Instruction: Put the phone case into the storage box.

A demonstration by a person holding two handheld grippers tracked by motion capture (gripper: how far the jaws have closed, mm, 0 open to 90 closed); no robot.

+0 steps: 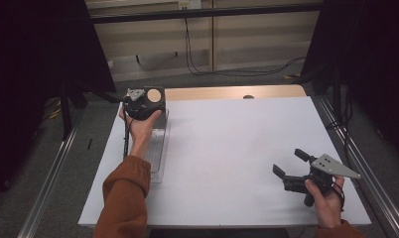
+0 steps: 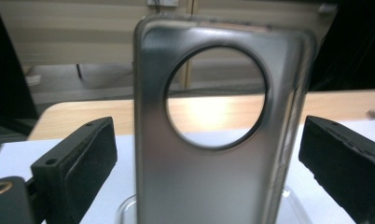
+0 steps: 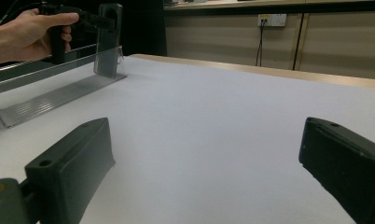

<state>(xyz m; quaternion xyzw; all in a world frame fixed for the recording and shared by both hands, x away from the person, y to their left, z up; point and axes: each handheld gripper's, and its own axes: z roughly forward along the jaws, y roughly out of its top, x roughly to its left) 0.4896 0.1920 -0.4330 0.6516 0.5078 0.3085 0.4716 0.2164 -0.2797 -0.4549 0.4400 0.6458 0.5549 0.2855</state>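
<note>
The left tongs (image 2: 206,154) stand with jaws apart, one on either side of the case (image 2: 218,140), with a clear gap at each side and no contact visible in the left gripper view. The case stands upright between these jaws, its foot in the clear rack (image 1: 157,148) at the far end, directly ahead of the left tongs and well apart from the right tongs. Risk, as judged: if the jaws close off-centre or too hard, the thin shell may flex, twist or slip on its smooth face; a pull that is not straight up could catch the case on the rack's lip and drag or tip the light rack. The case is a thin, glossy, grey, semi-translucent shell with rounded corners and a large round cutout in its upper half. The rack is a long, clear plastic trough with a ribbed floor. The jaw pads are black, matte and blocky. The tabletop (image 1: 237,148) is white, flat and matte, with a wood strip along its far edge. The right tongs (image 1: 288,162) are held low, near the tabletop, jaws apart, gripping nothing, with bare surface ahead of them.
</note>
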